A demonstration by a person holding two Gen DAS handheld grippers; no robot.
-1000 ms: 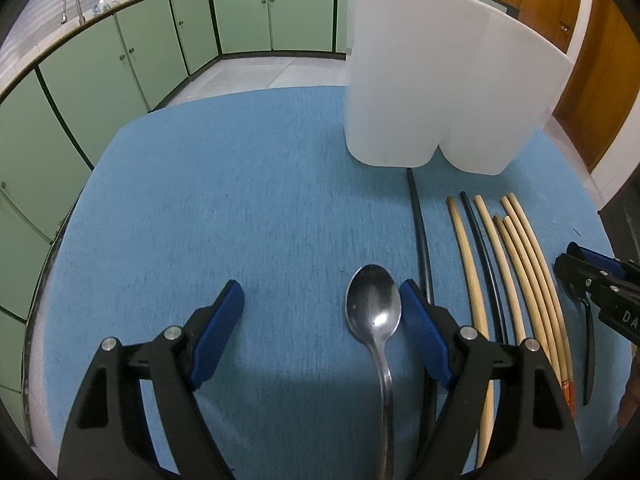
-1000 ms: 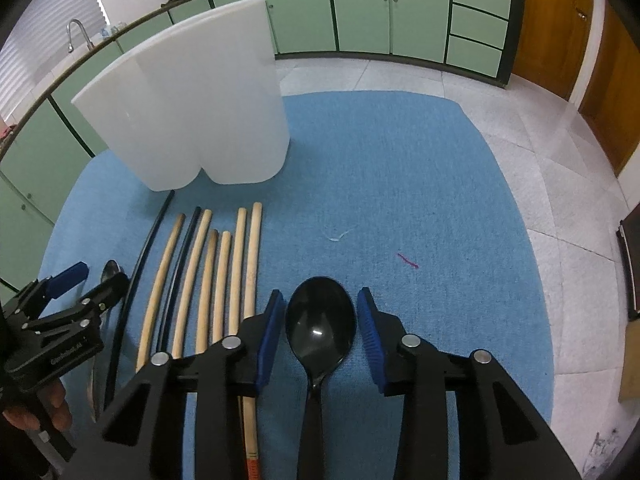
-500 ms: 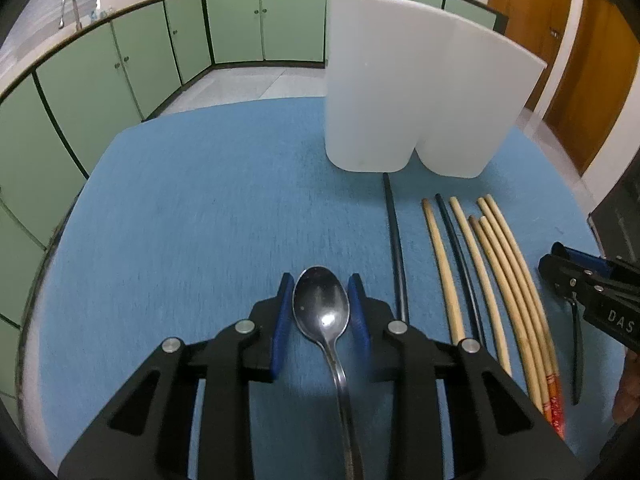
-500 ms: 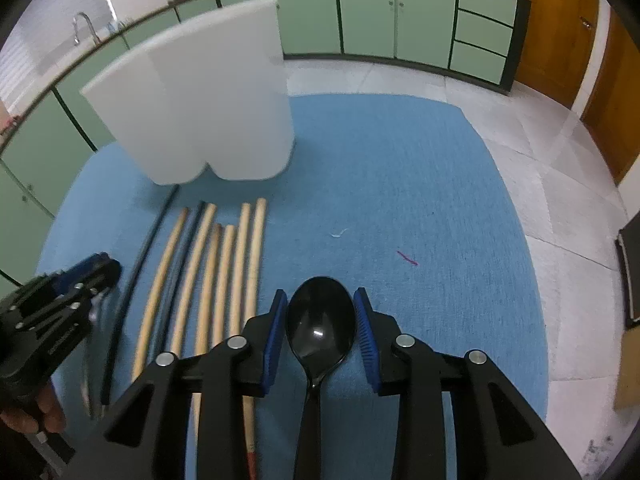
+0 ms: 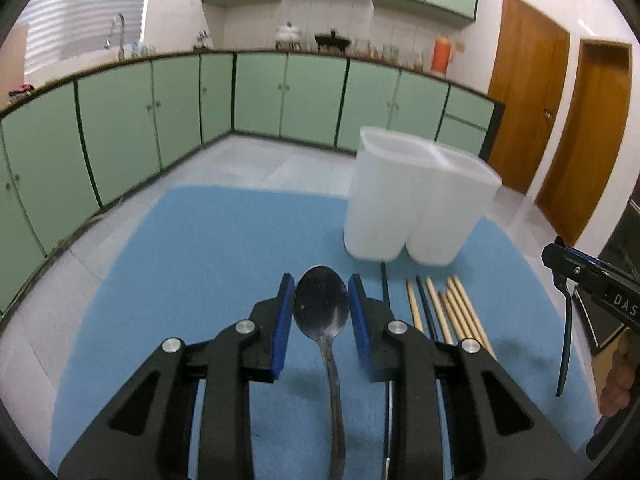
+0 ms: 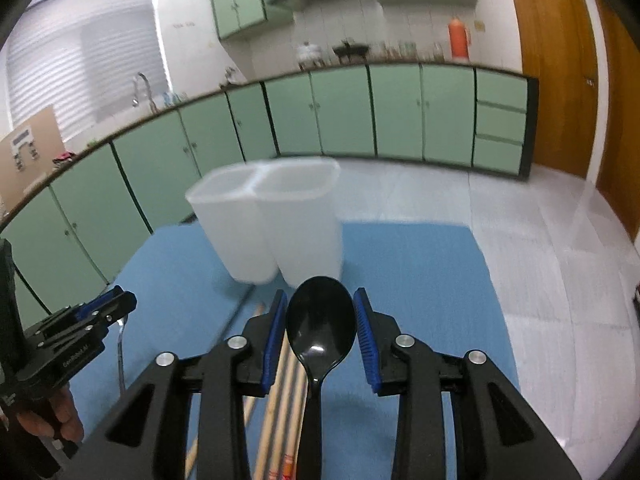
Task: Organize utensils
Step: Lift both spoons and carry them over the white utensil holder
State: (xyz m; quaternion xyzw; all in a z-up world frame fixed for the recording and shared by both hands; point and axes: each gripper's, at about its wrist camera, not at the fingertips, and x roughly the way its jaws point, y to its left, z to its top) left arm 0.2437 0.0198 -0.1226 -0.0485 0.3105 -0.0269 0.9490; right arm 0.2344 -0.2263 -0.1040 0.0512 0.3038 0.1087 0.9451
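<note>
My left gripper (image 5: 320, 285) is shut on the bowl of a metal spoon (image 5: 321, 312), lifted off the blue mat (image 5: 200, 260). My right gripper (image 6: 321, 296) is shut on a black plastic spoon (image 6: 320, 320), also held above the mat (image 6: 420, 280). A white two-compartment holder (image 5: 416, 200) stands upright at the mat's far side, ahead and to the right of the left gripper. In the right wrist view the holder (image 6: 280, 220) is just beyond and left of the black spoon. Several wooden chopsticks (image 5: 452, 312) and two black ones (image 5: 384, 284) lie in a row below the holder.
Green cabinets (image 5: 280, 92) run along the far wall, with wooden doors (image 5: 528, 104) on the right. The right gripper (image 5: 580, 276) shows at the left wrist view's right edge. The left gripper (image 6: 100, 312) and a hand (image 6: 60, 420) show at the right wrist view's left edge.
The left jaws went from wide open to shut on the metal spoon. Both grippers then rose off the mat with their spoons and tilted up, bringing the holder's rim into view.
</note>
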